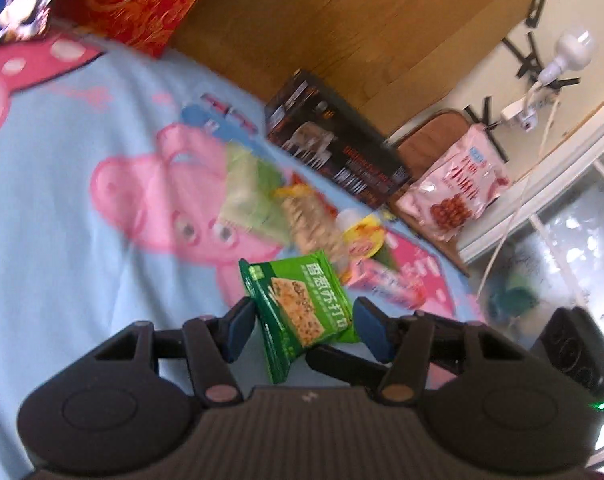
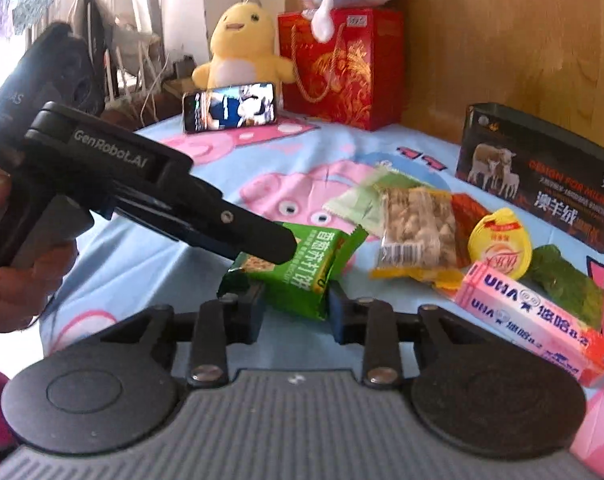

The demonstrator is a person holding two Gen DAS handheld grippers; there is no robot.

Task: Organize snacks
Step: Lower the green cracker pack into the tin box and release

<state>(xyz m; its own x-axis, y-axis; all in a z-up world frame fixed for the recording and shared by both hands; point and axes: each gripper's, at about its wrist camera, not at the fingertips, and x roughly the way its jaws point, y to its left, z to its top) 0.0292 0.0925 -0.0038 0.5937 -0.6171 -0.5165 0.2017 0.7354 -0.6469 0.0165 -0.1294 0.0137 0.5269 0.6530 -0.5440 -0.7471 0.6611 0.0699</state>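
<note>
A green cracker packet is held above the blue cartoon bedsheet. My right gripper is shut on its lower part. My left gripper straddles the packet with jaws apart; in the right wrist view its black fingers cross the packet from the left. Behind lie a pale green packet, a clear peanut bar, a yellow jelly cup, a dark green packet and a pink UHA candy box.
A black wool-product box stands at the right. A red gift bag, a yellow chick plush and a phone stand at the back. A pink snack bag leans by the wooden headboard.
</note>
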